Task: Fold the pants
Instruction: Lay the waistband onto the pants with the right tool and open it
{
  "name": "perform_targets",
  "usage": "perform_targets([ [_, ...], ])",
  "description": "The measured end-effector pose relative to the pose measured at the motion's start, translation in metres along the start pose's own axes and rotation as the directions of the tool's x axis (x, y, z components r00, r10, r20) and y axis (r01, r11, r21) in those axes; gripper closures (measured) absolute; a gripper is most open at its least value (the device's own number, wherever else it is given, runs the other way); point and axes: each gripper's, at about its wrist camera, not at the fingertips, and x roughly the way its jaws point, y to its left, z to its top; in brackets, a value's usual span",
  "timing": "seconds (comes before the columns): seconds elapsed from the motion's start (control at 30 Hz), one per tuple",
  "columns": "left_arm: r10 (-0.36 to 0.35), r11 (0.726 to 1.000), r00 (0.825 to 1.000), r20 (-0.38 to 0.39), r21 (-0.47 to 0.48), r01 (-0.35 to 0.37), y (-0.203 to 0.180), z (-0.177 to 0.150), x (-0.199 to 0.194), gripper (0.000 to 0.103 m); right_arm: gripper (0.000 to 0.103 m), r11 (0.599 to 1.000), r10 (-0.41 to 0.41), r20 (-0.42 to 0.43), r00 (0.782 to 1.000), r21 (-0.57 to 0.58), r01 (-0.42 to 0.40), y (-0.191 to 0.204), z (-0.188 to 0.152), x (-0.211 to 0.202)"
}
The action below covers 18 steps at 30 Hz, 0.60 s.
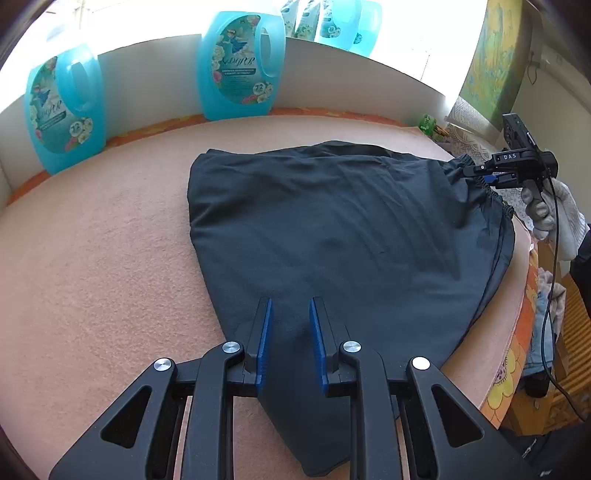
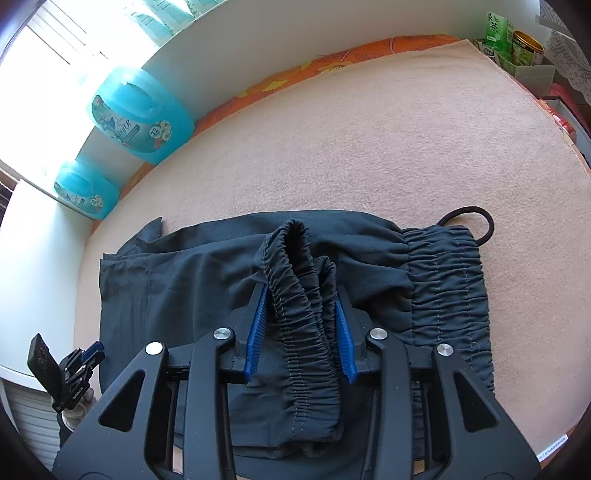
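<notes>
The pants (image 1: 332, 236) lie folded on a surface covered by a peach blanket (image 1: 92, 266), with broad bare blanket to their left and beyond them toward the back wall. Two blue detergent jugs (image 1: 240, 70) stand along that back edge, well apart from the cloth. In the left wrist view the pants reach close to the surface's right edge, where an orange flowered cover (image 1: 506, 384) shows under the blanket. In the right wrist view the bare blanket stretches far past the waistband (image 2: 447, 291) to a green tea box (image 2: 498, 29) and a tin (image 2: 528, 46) at the far corner. A black drawstring loop (image 2: 476, 221) sticks out of the waistband onto the blanket.

The left tool (image 1: 290, 332) sits low over the near, narrow end of the pants, its blue pads parted with flat dark cloth between them; the pads do not press the cloth. The right tool (image 2: 299, 332) stands at the waistband end, its fingers set on either side of a raised, gathered fold of elastic hem (image 2: 295, 295) that rises between the pads. The cloth fills the gap and touches both pads, so it is gripping that fold. From the left wrist view the right tool (image 1: 476, 173) meets the gathered edge at the far right of the pants, held by a white-gloved hand (image 1: 550, 210).
</notes>
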Motion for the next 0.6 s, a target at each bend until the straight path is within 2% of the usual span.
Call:
perform_targets([
  [0.03,-0.002,1.0,1.0,-0.003,-0.001,0.002,0.001,-0.001,0.001,0.084,0.06,1.0,0.016,0.005,1.0,-0.003,-0.016,0.0,-0.004,-0.006],
  [0.1,-0.002,1.0,1.0,-0.009,-0.003,0.002,0.002,-0.001,0.003,0.084,0.045,1.0,0.009,0.019,1.0,-0.014,-0.009,0.0,-0.013,-0.015],
  [0.33,-0.015,1.0,1.0,-0.009,-0.014,0.015,0.004,-0.002,0.008,0.084,0.046,0.999,-0.03,-0.033,0.999,-0.029,0.029,0.004,-0.046,-0.007],
  [0.37,-0.015,1.0,1.0,-0.007,-0.016,0.015,0.004,-0.002,0.007,0.084,0.056,0.997,-0.062,-0.025,0.998,-0.042,0.061,0.008,-0.05,-0.007],
  [0.4,-0.016,1.0,1.0,-0.004,-0.021,0.016,0.005,-0.002,0.006,0.084,0.073,0.993,-0.103,-0.019,0.994,-0.063,0.102,0.012,-0.052,-0.006],
  [0.47,-0.017,0.999,1.0,0.006,-0.039,0.017,0.008,-0.002,0.001,0.079,0.075,0.986,-0.145,0.008,0.989,-0.086,0.146,0.017,-0.054,-0.008],
  [0.5,-0.013,0.999,1.0,0.017,-0.05,0.014,0.01,-0.001,-0.003,0.072,0.075,0.982,-0.169,0.024,0.985,-0.087,0.17,0.018,-0.054,-0.011],
  [0.6,-0.005,0.996,0.999,0.044,-0.089,0.009,0.018,-0.004,-0.018,0.06,0.076,0.96,-0.258,0.079,0.963,-0.089,0.265,0.021,-0.051,-0.021],
])
